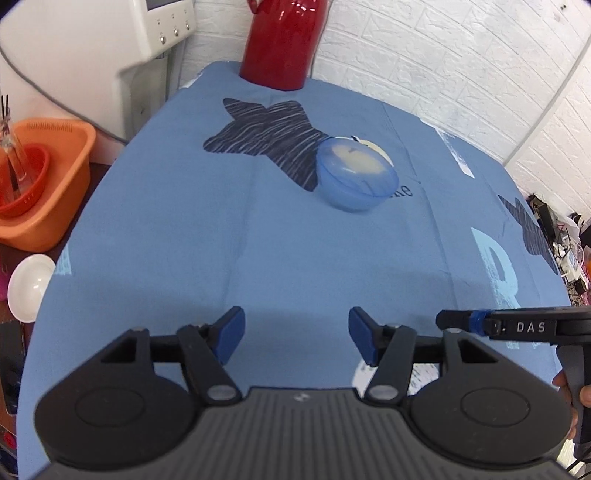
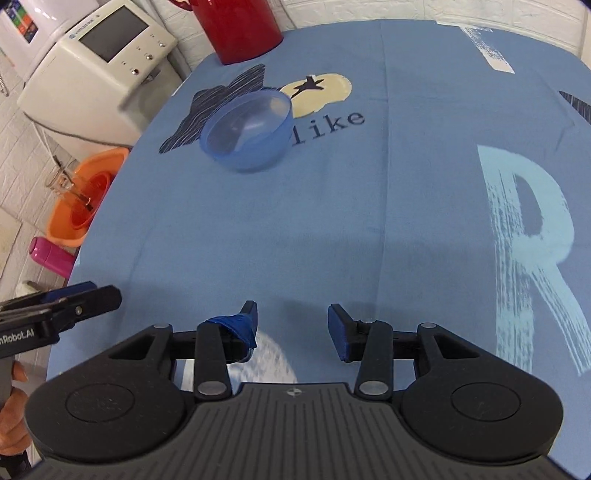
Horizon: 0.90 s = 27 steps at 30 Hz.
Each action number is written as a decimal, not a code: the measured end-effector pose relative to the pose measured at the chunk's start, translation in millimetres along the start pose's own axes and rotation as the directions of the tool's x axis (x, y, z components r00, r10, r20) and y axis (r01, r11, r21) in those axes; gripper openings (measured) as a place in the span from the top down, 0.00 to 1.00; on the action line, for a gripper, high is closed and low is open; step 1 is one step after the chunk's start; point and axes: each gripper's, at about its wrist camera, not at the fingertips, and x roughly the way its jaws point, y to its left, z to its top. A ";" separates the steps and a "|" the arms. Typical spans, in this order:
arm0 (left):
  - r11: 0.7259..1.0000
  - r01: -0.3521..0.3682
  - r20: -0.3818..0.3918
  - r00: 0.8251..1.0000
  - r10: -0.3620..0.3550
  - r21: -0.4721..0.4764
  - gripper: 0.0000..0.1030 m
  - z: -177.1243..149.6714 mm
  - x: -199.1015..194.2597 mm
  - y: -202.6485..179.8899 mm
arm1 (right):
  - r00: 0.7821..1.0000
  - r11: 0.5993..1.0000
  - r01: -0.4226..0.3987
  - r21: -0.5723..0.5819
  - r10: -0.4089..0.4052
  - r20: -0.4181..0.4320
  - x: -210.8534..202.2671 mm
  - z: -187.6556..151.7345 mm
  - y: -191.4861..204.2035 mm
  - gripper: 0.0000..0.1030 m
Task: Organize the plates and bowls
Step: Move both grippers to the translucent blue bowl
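A translucent blue bowl (image 1: 356, 173) (image 2: 246, 131) stands upright on the blue tablecloth (image 1: 258, 240) (image 2: 332, 221), toward the far middle of the table. My left gripper (image 1: 296, 336) hovers open over the near edge, well short of the bowl, with nothing between its fingers. My right gripper (image 2: 291, 328) is open too, empty, beside the left one at the near edge. In the left wrist view the right gripper's finger pokes in at the right. A white bowl (image 1: 31, 288) lies off the table's left side.
An orange basin (image 1: 44, 184) (image 2: 83, 195) with a red strainer and a glass sits left of the table. A tall red jug (image 1: 280, 44) (image 2: 236, 26) stands at the far edge. A white appliance (image 2: 96, 66) is behind left. A pink bottle (image 2: 51, 254) lies low left.
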 end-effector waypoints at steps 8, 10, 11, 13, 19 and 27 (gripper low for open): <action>0.994 0.016 -0.001 1.000 -0.017 -0.104 0.42 30.8 27.5 28.9 | 0.997 0.998 0.042 0.049 -0.045 0.058 21.0 32.1 -14.9 0.74; 0.992 0.025 -0.001 1.000 -0.026 -0.121 0.42 36.5 32.5 30.5 | 0.996 0.997 0.066 0.047 -0.068 0.062 28.3 35.0 -17.5 0.74; 0.992 0.030 0.002 1.000 -0.030 -0.124 0.42 39.0 34.6 29.8 | 0.995 0.996 0.074 0.048 -0.077 0.061 31.8 36.5 -19.3 0.73; 0.990 0.039 0.002 0.999 -0.039 -0.138 0.42 44.6 39.1 27.1 | 0.994 0.996 0.073 0.042 -0.076 0.077 34.1 38.5 -21.9 0.73; 0.979 0.131 0.053 0.991 -0.124 -0.159 0.39 76.9 46.1 9.1 | 0.989 0.995 0.093 0.027 -0.095 0.109 38.0 41.5 -20.0 0.72; 0.987 0.114 0.052 0.993 -0.109 -0.111 0.37 111.6 73.9 -9.8 | 0.986 1.000 0.030 0.008 -0.031 0.161 36.2 90.8 7.8 0.70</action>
